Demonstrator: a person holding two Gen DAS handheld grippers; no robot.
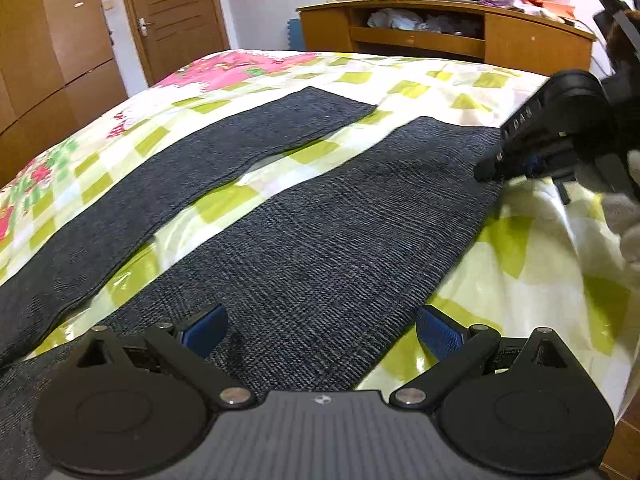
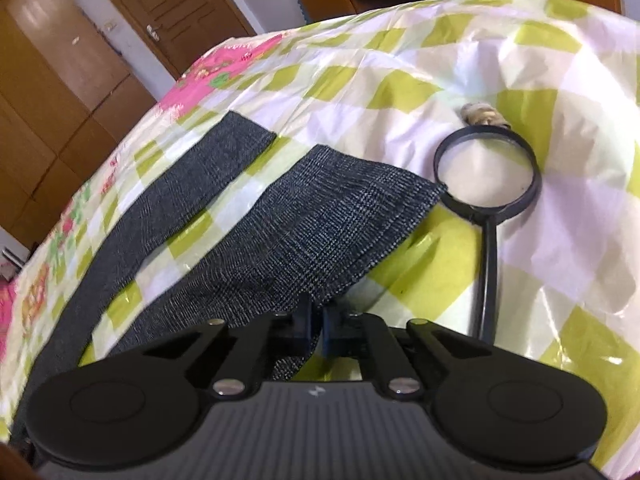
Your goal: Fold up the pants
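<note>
Dark grey pants [image 1: 304, 240] lie flat on the bed with both legs spread apart. My left gripper [image 1: 320, 330] is open. Its blue pads [image 1: 440, 334] stand on either side of the near leg's upper part, with the right pad at the cloth's edge. My right gripper [image 1: 490, 170] comes in from the right at that leg's hem corner. In the right wrist view the right gripper [image 2: 318, 320] is shut on the edge of the near pant leg [image 2: 320, 232], and the cloth rises slightly at the pinch. The far leg [image 2: 180, 200] lies flat.
The bed cover [image 1: 520, 240] is checked green and white with pink flowers. A black magnifying glass [image 2: 486, 168] and a small brownish object [image 2: 482, 114] lie right of the hem. A wooden cabinet [image 1: 440, 36] with clothes stands beyond the bed, and a door [image 1: 172, 16] and wardrobes at the left.
</note>
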